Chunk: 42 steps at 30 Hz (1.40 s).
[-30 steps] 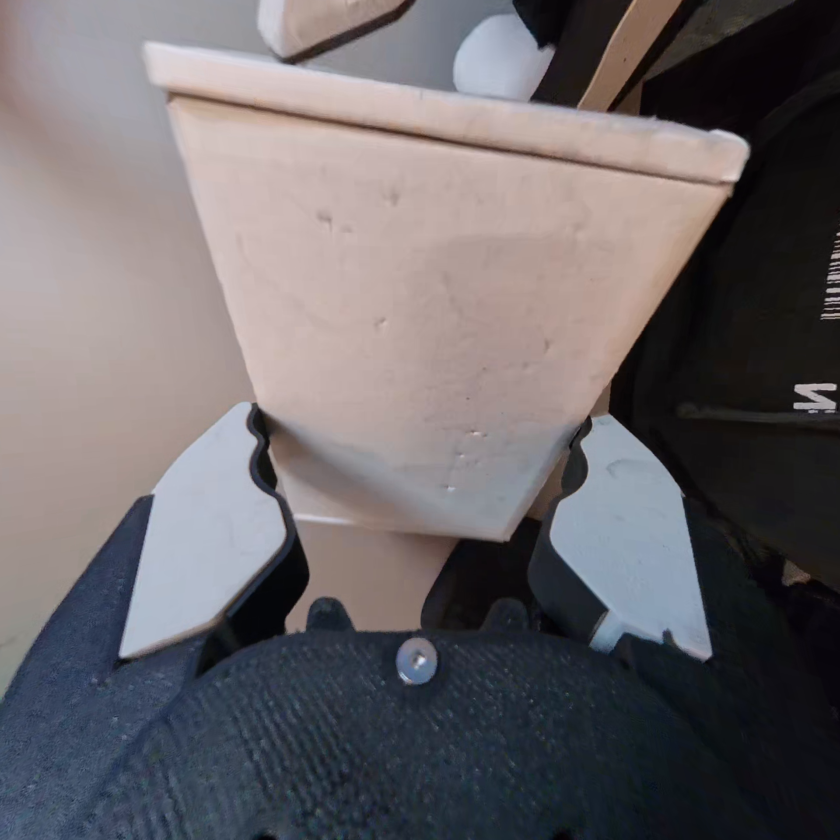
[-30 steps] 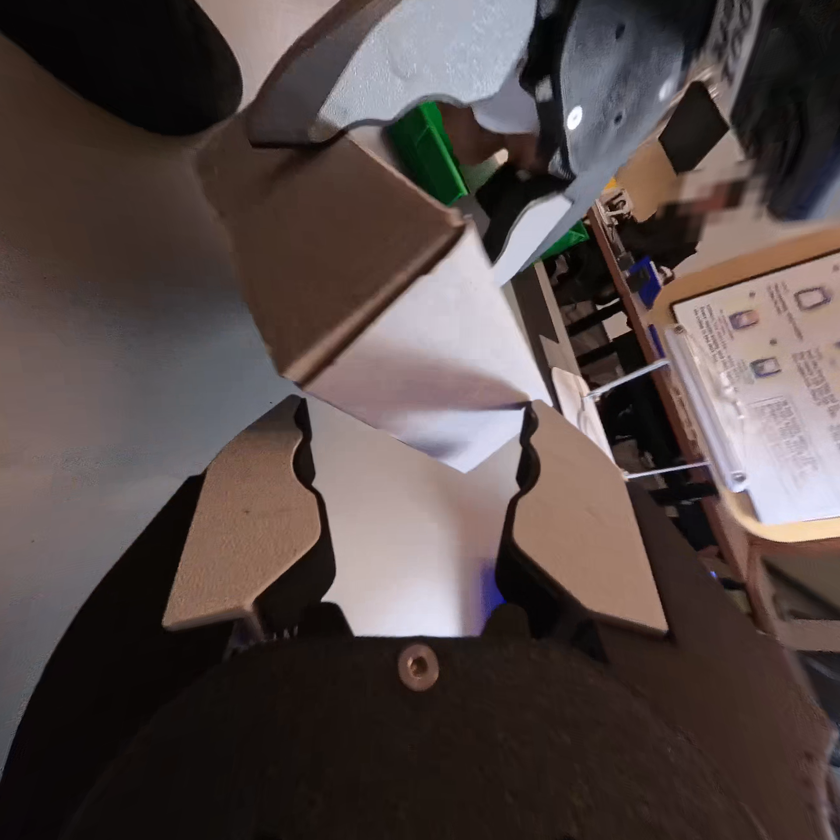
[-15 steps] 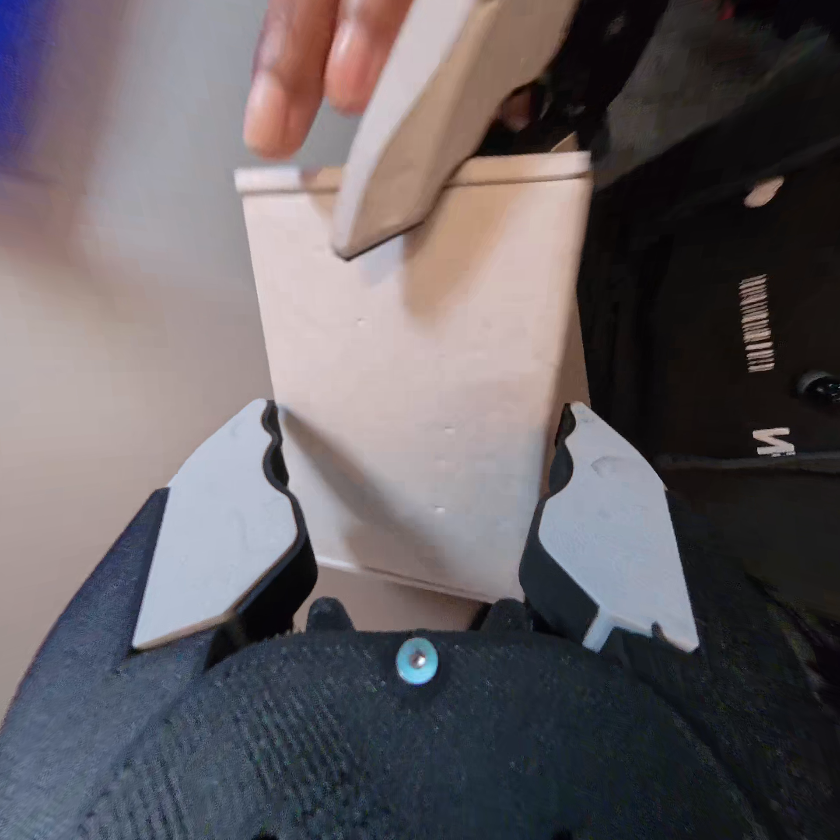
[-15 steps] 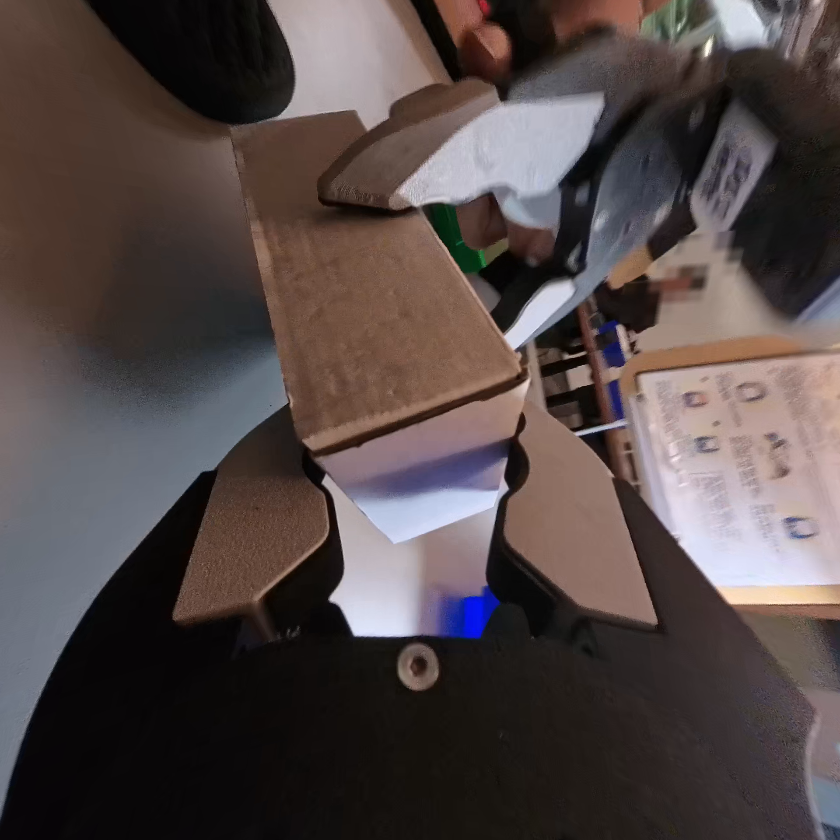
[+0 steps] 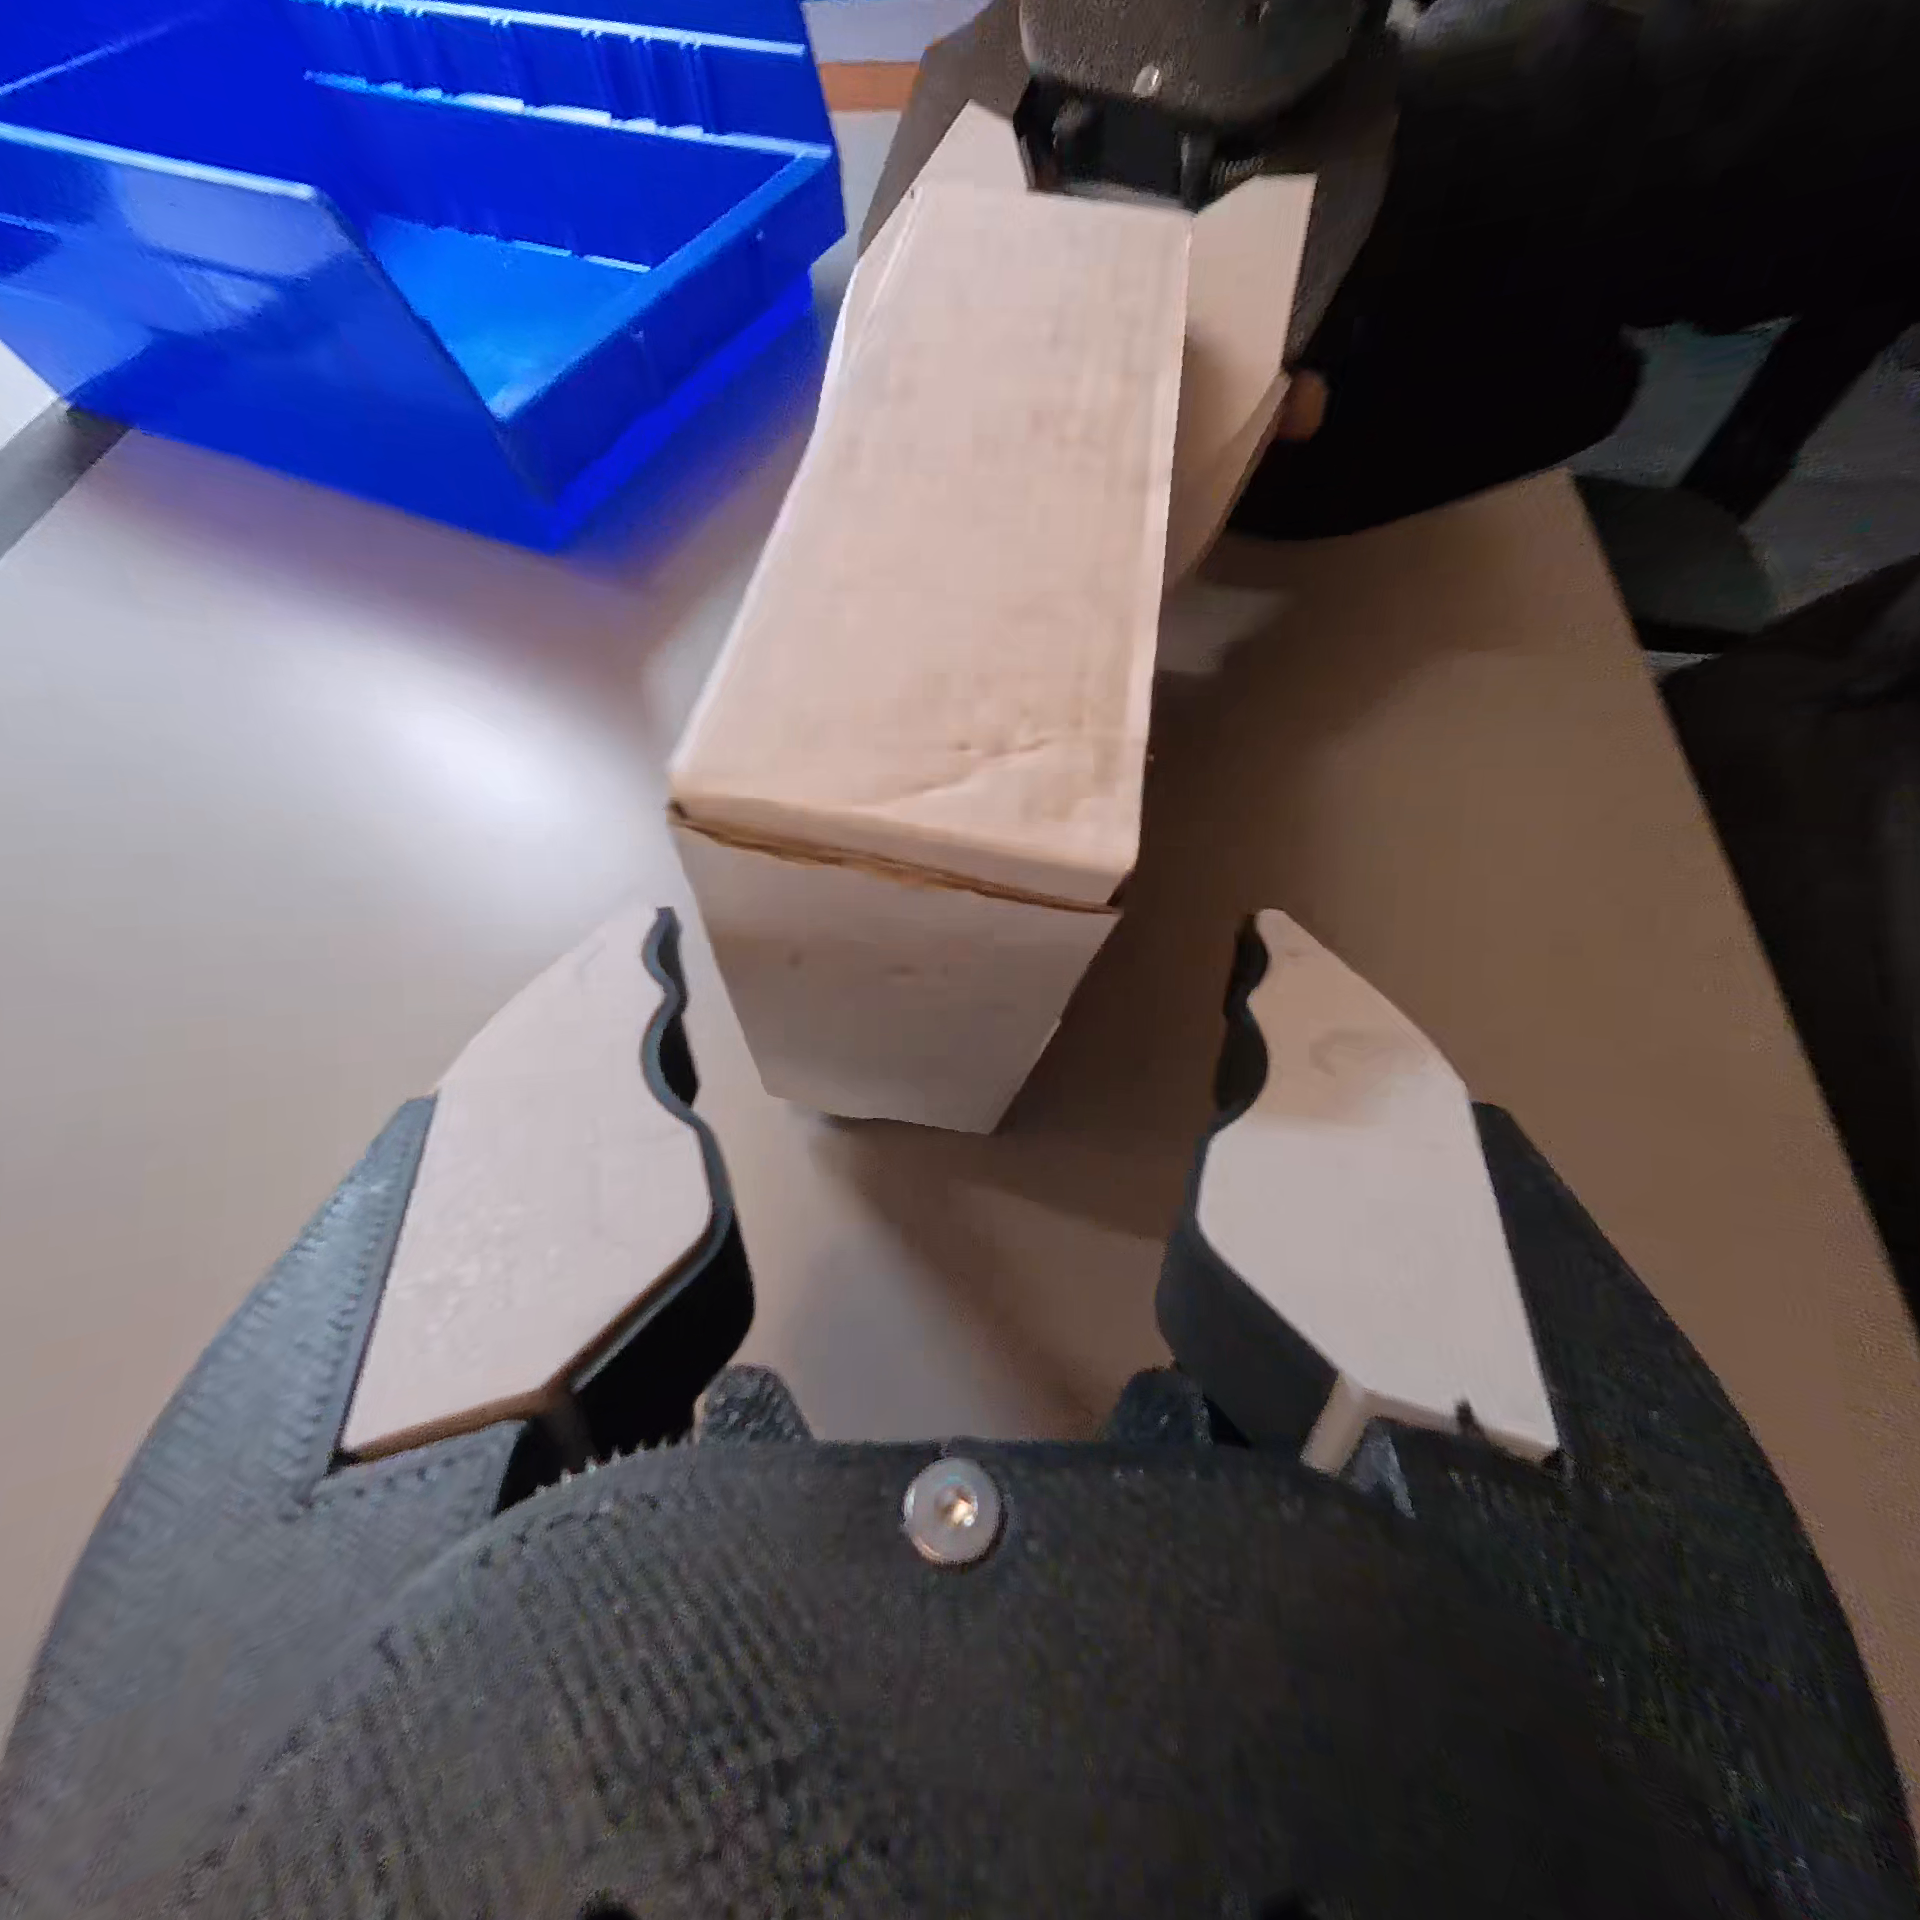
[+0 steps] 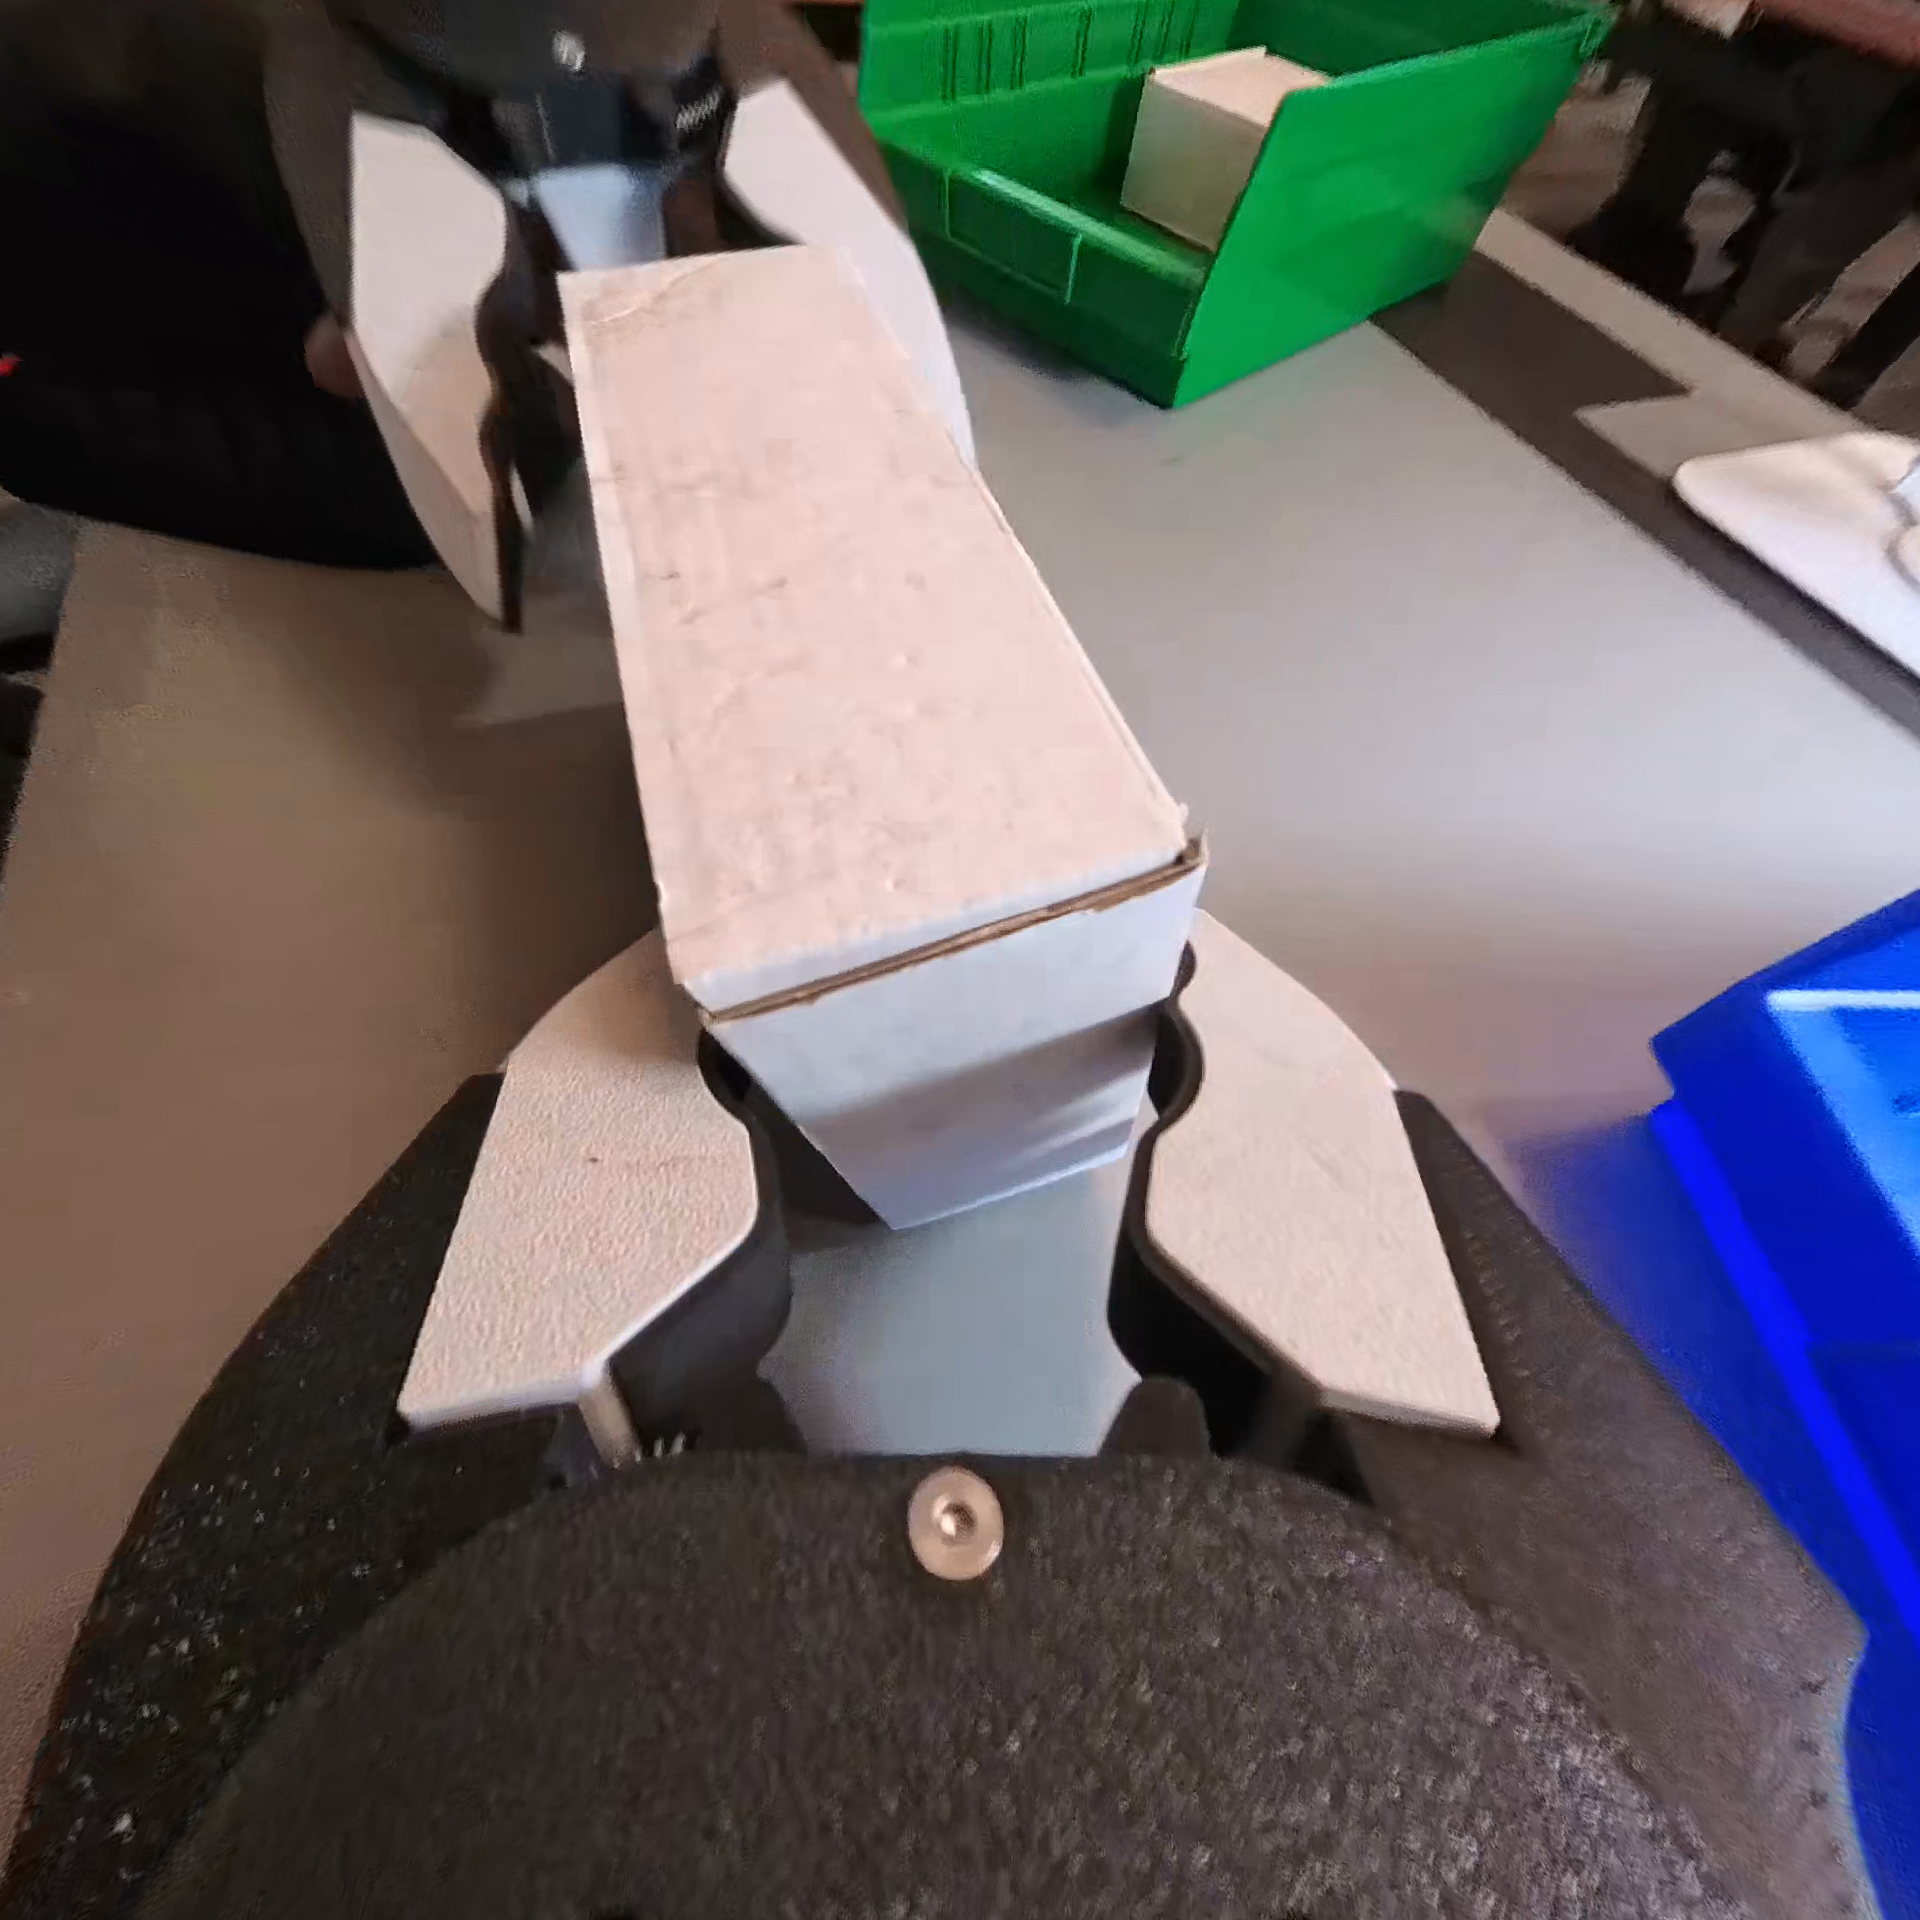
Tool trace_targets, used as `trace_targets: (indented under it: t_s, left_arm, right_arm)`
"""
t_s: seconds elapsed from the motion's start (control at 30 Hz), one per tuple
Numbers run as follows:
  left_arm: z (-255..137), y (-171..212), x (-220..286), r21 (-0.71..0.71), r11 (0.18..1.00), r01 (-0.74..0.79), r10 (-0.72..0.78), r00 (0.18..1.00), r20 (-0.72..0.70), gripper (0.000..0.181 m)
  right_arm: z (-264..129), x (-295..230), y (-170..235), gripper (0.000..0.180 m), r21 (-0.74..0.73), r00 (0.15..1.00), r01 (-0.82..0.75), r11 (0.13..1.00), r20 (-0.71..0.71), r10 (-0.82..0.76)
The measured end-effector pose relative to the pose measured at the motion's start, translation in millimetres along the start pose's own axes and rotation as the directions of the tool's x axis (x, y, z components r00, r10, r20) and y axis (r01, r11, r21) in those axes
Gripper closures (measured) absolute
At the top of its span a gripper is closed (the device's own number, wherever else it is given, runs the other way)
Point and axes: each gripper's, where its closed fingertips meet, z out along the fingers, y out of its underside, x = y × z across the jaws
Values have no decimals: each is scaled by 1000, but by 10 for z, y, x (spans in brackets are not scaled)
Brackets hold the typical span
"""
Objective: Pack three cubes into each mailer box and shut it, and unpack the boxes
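A blue plastic bin (image 5: 416, 270) with ribbed walls and straight dividers sits at the far left of the smooth, matt table (image 5: 260, 831). Just right of it lies the mailer box (image 5: 966, 561), a long, narrow, closed carton of pale, faintly creased cardboard with a brown raw edge showing along its end seam. The left gripper (image 5: 951, 1023), rough black printed plastic with flat pale plates and wavy inner edges, stands spread wide at the box's near end, its fingers clear of the cardboard. In the right wrist view the right gripper (image 6: 945, 1049) is clamped on the box's (image 6: 831, 623) opposite end, fingers (image 6: 592, 1164) pressed against both side walls. Further right stand a green plastic bin (image 6: 1226, 301) holding a small pale carton (image 6: 1195, 156), and a flat white tray (image 6: 1818, 520) at the table's edge.
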Motion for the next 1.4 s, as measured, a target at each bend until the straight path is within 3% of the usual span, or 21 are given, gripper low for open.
trace_targets:
  t_s: [0.13, 0.27, 0.4, 0.53, 0.67, 0.77, 0.8, 1.03, 1.17, 1.4]
  left_arm:
    - [129, 96, -215, -31, 999, 10, -6, 990, 143, 111]
    - [123, 102, -264, -22, 998, 55, -51, 985, 166, 114]
    - [70, 116, -285, -21, 998, 58, -53, 982, 180, 114]
    - [53, 116, -300, -4, 999, 51, -49, 982, 184, 114]
    - [86, 45, -296, 38, 998, 43, -49, 982, 181, 91]
    - [157, 6, -328, 50, 998, 34, -42, 982, 183, 95]
    - [168, 5, -361, 44, 999, 32, -40, 980, 196, 103]
    - [143, 30, -401, 15, 999, 40, -42, 980, 196, 106]
    - [122, 0, -374, 21, 998, 56, -59, 981, 187, 107]
    - [110, -3, -372, 34, 996, 86, -90, 981, 172, 107]
  right_arm:
    - [37, 83, -12, 102, -35, 995, -100, 994, -8, 100]
    - [-30, 273, -137, 94, -28, 987, -78, 997, -142, 73]
    - [-186, 310, -441, 99, 11, 965, 48, 999, -258, -43]
    - [-214, 265, -596, 111, -123, 901, 253, 960, -332, -280]
    - [-143, 193, -703, 127, -243, 786, 437, 866, -365, -499]
    - [-47, 115, -726, 136, -298, 723, 519, 801, -347, -597]
    - [-17, 101, -721, 136, -313, 718, 525, 792, -337, -609]
    - [39, 121, -766, 134, -430, 619, 601, 673, -282, -733]
    - [46, 102, -836, 141, -425, 645, 604, 675, -236, -726]
    - [116, 129, -847, 146, -494, 544, 650, 578, -229, -807]
